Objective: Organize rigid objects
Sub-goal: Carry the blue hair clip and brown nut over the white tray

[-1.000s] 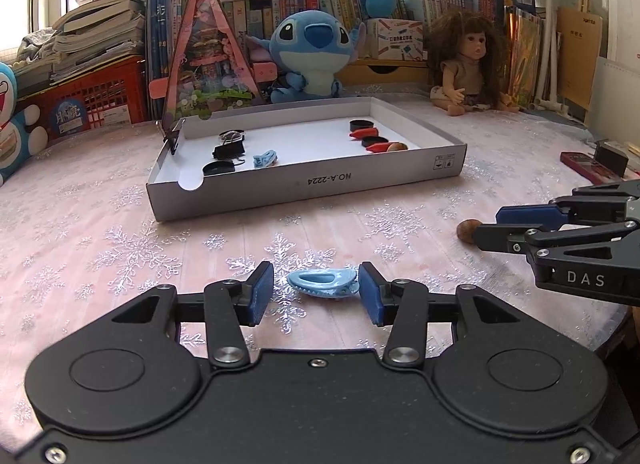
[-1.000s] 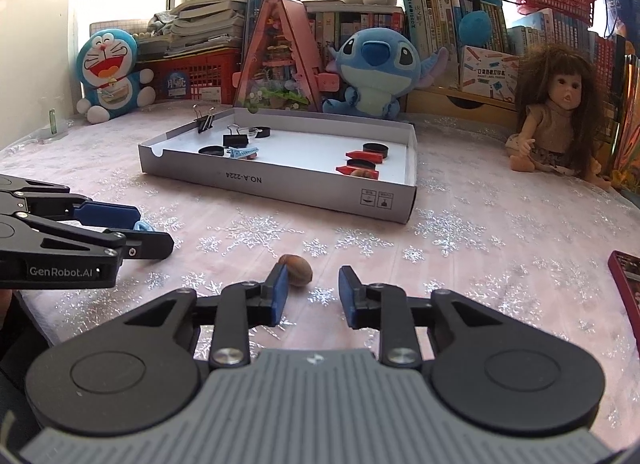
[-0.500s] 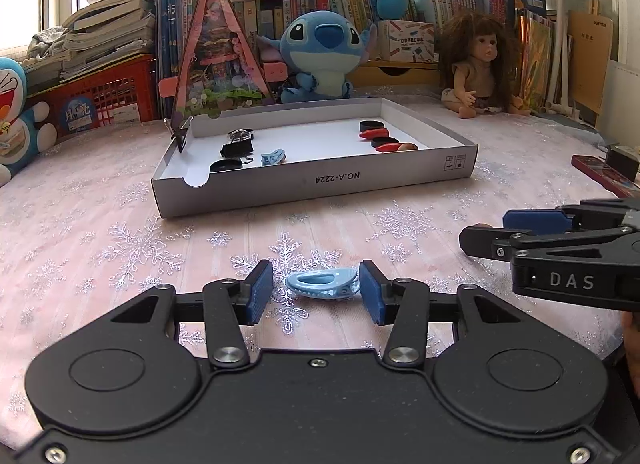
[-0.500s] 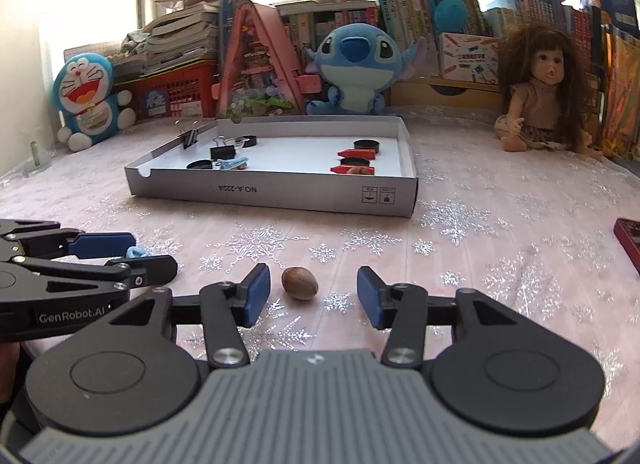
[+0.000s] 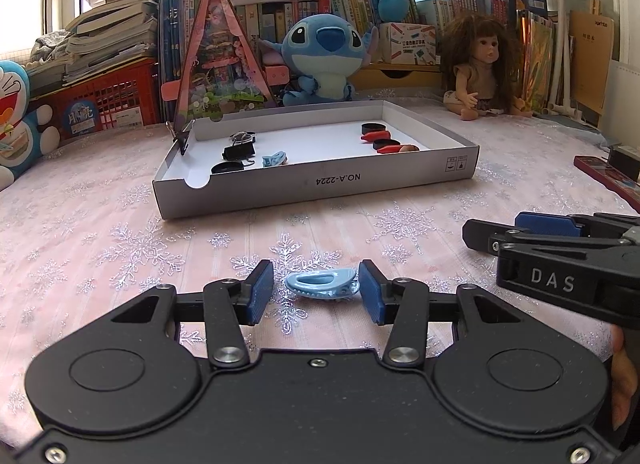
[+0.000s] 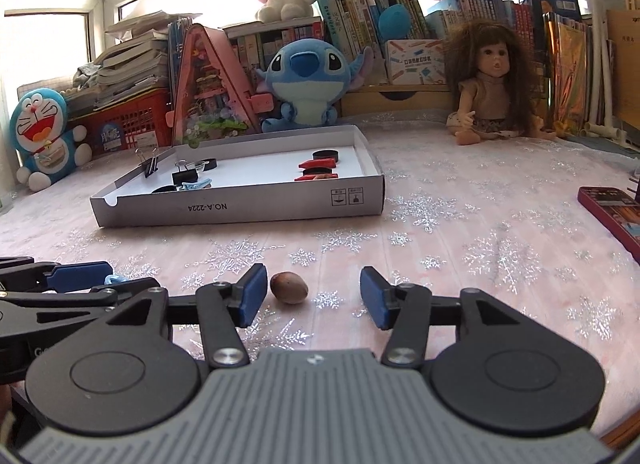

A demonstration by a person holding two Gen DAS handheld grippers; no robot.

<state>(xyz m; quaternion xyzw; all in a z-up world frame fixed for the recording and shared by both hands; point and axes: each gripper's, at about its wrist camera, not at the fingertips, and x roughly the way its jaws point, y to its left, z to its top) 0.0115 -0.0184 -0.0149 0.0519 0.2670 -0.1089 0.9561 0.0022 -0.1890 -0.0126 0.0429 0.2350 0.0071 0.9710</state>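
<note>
Since the earlier frame the right gripper's (image 6: pixel 313 298) jaws have just been opening, and the brown nut (image 6: pixel 289 287) is now being framed between them, nearer the left pad, untouched. The blue hair clip (image 5: pixel 321 283) is being straddled loosely by the left gripper (image 5: pixel 316 292), pads apart from it. If closed off-centre, the round nut is likely being rolled away from the tray (image 6: pixel 280 206) beyond.

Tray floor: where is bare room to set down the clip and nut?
The tray is free across its white middle, between the binder clips at left and the red and black pieces at right. Both those ends are crowded.
</note>
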